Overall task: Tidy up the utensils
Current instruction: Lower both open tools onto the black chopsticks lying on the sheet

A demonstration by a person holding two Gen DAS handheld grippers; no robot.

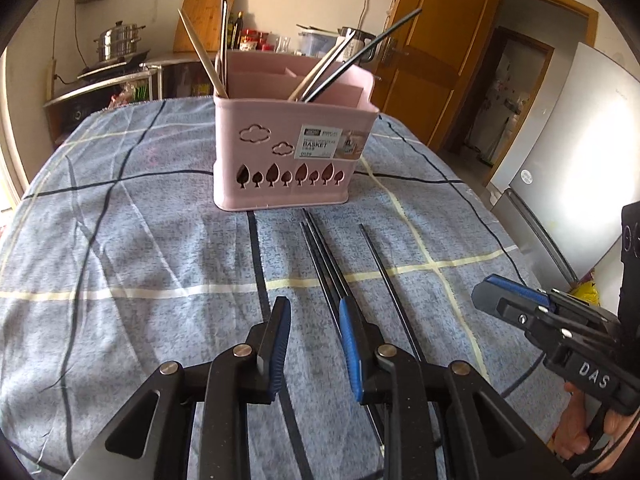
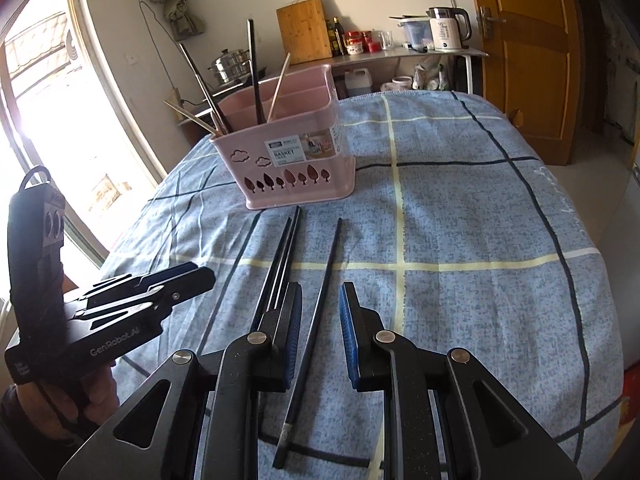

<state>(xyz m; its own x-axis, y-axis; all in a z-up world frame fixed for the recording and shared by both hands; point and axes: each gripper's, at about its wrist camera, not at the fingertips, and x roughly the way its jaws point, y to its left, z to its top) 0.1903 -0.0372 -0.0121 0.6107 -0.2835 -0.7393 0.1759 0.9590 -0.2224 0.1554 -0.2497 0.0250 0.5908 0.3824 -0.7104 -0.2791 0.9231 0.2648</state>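
Chopsticks, thin black and long, lie loose on the blue checked cloth of the worktop (image 2: 460, 208): a close pair (image 2: 282, 252) left of centre and a single one (image 2: 320, 280) running between my right tongs (image 2: 320, 304), which stand wide and empty. My left tongs (image 1: 314, 312) also gape, holding nothing, the pair just at their right pad. The pink plastic basket (image 2: 296, 160) sits in the upper middle. My worry: sticks this slim may roll or pivot under the pads, and the paired ones may come up together.
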